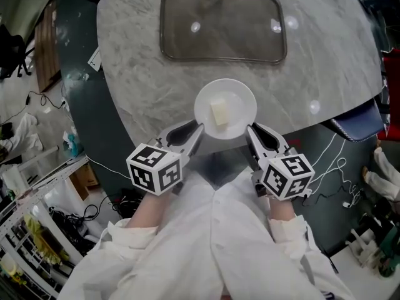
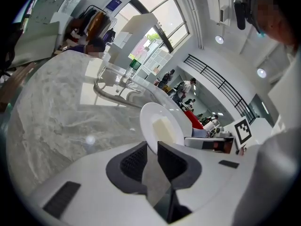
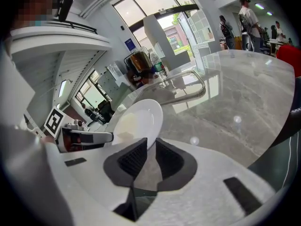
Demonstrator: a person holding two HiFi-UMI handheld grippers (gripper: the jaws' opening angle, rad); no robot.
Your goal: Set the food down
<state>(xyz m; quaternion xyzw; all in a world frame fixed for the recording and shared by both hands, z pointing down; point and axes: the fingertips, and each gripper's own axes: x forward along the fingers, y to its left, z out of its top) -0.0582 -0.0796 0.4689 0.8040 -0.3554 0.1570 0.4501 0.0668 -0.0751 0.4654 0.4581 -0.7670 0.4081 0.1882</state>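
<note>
A white plate (image 1: 236,99) carries a pale yellowish block of food (image 1: 219,113) and sits at the near edge of the round marble table (image 1: 144,74). Whether it rests on the stone or hovers just above it, I cannot tell. My left gripper (image 1: 199,131) is shut on the plate's left rim, and my right gripper (image 1: 250,132) is shut on its right rim. In the left gripper view the plate (image 2: 151,118) rises from between the dark pads with the food (image 2: 162,128) on it. In the right gripper view the plate (image 3: 141,119) is pinched the same way at its edge.
A dark glass tray (image 1: 222,24) with rounded corners lies at the far side of the table. A dark blue object (image 1: 359,120) juts out under the table's right edge. Cables and cluttered shelving (image 1: 37,217) cover the floor on the left.
</note>
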